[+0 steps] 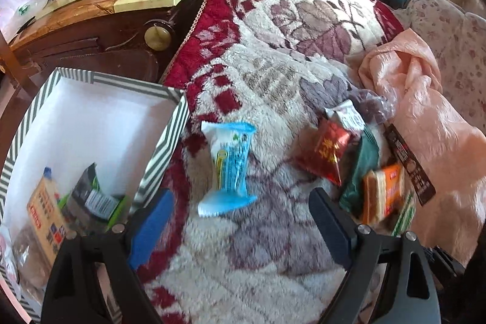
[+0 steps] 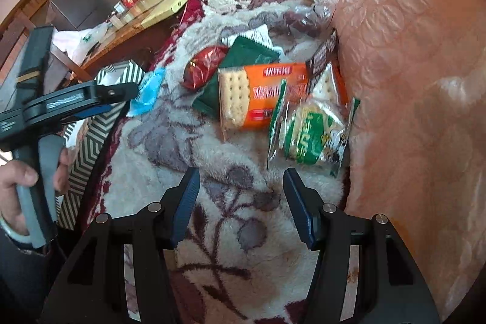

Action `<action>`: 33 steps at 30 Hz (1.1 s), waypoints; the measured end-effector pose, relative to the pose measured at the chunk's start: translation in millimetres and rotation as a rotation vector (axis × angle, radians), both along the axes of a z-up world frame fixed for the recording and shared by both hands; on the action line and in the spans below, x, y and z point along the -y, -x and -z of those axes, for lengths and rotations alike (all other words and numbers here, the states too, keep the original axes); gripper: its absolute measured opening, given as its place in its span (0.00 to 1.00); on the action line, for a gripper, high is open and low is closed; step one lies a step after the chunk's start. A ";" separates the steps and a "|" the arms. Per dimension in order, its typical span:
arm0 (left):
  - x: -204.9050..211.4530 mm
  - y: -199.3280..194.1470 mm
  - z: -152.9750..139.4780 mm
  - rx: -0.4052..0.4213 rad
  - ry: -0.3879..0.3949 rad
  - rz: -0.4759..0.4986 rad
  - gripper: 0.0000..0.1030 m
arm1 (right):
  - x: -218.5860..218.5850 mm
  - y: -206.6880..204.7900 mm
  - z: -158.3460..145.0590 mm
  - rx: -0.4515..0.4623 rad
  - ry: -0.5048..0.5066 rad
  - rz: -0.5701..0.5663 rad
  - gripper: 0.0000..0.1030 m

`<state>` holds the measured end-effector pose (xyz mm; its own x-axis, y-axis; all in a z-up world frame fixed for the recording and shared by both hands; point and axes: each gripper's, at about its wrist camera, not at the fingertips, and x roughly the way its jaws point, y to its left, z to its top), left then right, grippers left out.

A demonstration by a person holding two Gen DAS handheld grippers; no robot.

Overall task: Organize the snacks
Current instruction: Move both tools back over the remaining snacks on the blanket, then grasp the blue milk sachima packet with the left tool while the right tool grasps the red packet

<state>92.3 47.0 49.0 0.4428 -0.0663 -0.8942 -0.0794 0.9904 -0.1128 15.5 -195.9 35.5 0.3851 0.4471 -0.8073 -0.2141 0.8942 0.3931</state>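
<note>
Blue-and-white wrapper: one snack packet lies flat on the fleecy blanket, just ahead of and between the spread jaws of the left gripper, which is released and holds nothing; the alignment suggests it is the next pick. To the left of that gripper's left jaw stands the striped box, open-topped, with a few packets already inside, so it appears to be the collecting place. Beyond the right jaw sits the loose pile: a red packet, a dark green packet and an orange cracker pack, overlapping one another. The right gripper is likewise released and empty, and a green-and-clear cracker pack lies just ahead of its right jaw, beside the pink quilt. Sorting seems partly done.
</note>
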 end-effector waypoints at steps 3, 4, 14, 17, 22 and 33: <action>2.1 -9.9 5.1 -0.012 -0.008 0.002 0.89 | 2.3 -7.9 -8.4 0.017 -0.002 0.003 0.56; 3.0 -12.5 7.3 -0.019 -0.013 0.004 0.89 | 4.1 -11.2 -12.1 0.024 -0.004 0.008 0.56; 8.5 -28.3 25.8 -0.053 -0.023 0.006 0.89 | 40.6 -49.0 -32.9 0.023 -0.039 0.107 0.56; 12.7 -30.8 27.5 -0.057 -0.037 0.025 0.89 | 44.2 -67.1 -30.3 -0.005 -0.048 0.124 0.56; 15.2 -34.6 28.2 -0.057 -0.040 0.032 0.89 | 39.0 -79.1 -30.8 -0.017 -0.042 0.121 0.56; 25.0 -44.1 32.6 -0.063 -0.020 0.076 0.89 | 10.6 -80.0 -36.0 -0.009 -0.060 0.038 0.56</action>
<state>136.5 22.0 16.4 0.3804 -0.0793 -0.9214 -0.0107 0.9959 -0.0901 95.5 -206.5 71.5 0.3958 0.4800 -0.7829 -0.1768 0.8764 0.4479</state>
